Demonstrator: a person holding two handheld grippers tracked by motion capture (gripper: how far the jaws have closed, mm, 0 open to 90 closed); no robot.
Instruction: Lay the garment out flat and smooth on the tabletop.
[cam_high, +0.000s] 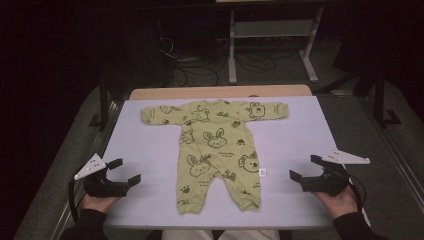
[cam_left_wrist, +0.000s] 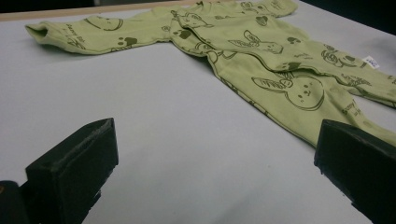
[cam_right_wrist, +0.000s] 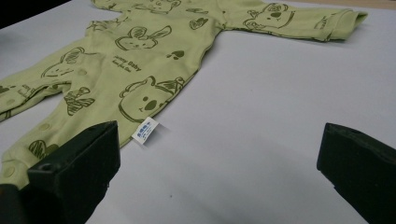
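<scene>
Romper (cam_high: 215, 150) lies flat mid-desk, untouched; left gripper (cam_high: 125, 172) at 8 o'clock, right gripper (cam_high: 303, 169) at 4 o'clock, jaws wide, pre-grasp, next reach inward for cloth edges.

In the left gripper view the romper (cam_left_wrist: 261, 56) runs off the top and right edges, so its far sleeve and leg ends are cut off. In the right gripper view the romper (cam_right_wrist: 140, 56) is cut at the top and left edges, losing its collar, one sleeve and a leg. The label (cam_right_wrist: 145, 130) carries print too small to read. In the high view the person's forearms leave the bottom edge, and the table's (cam_high: 150, 150) far edge fades into dark surroundings.
</scene>
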